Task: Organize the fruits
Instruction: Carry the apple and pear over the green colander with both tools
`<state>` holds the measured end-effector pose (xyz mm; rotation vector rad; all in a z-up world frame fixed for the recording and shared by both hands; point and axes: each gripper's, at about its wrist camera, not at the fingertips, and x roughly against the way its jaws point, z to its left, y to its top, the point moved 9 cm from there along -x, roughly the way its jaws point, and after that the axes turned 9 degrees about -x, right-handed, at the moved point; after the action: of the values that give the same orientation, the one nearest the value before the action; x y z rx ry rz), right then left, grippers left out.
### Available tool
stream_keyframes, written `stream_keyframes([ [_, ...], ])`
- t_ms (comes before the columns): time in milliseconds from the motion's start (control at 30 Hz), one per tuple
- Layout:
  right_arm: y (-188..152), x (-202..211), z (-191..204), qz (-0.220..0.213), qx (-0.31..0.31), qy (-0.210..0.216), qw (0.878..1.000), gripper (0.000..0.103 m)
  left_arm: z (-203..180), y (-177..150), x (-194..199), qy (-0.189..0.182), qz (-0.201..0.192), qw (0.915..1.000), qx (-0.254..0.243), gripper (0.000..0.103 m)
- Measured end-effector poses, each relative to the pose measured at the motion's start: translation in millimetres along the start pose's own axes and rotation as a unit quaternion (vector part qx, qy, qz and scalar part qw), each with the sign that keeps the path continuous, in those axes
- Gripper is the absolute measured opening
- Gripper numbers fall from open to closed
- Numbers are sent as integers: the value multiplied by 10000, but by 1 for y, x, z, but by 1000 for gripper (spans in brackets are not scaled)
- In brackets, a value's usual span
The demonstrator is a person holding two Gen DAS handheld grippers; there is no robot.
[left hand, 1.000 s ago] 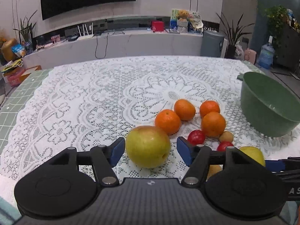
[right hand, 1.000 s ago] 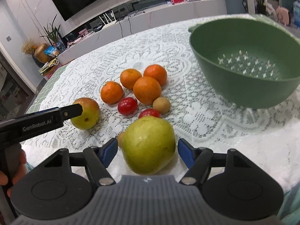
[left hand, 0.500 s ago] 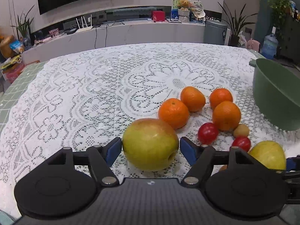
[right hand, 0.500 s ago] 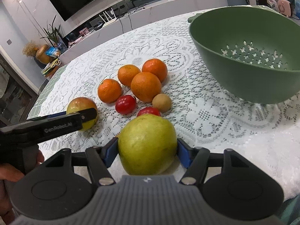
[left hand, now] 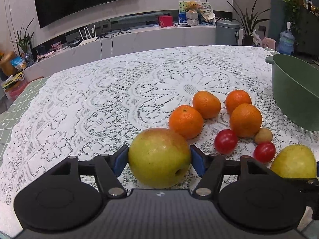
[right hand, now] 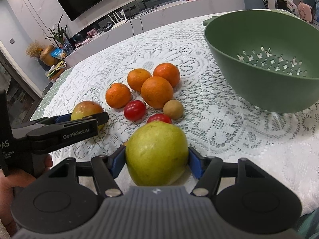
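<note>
Both tongs pinch fruit low in their frames. Left gripper (left hand: 159, 160) squeezes a red-green apple (left hand: 159, 157) on the lace cloth (left hand: 99, 103). Right gripper (right hand: 156, 159) squeezes a green apple (right hand: 156, 153). At upper right, the green strainer bowl (right hand: 249, 63) holds no fruit.

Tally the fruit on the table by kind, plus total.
Oranges: 4
Large yellow-green fruits (apple or pear, cannot tell): 2, one gripped in each gripper
Small red fruits: 2
Small brown fruit: 1
Total: 9, none in the green colander
</note>
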<state>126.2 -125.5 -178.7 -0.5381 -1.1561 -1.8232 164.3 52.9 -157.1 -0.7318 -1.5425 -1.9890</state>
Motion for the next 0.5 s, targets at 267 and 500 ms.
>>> stream_keyframes([
  [267,-1,1,1,-47,25,9,10000,63,0,-2,3,-4,-15,10000,33,75],
  [500,-2,13,5,-209,139,58,9997,63,-4,0,19,-44,-161,9998,47,75],
])
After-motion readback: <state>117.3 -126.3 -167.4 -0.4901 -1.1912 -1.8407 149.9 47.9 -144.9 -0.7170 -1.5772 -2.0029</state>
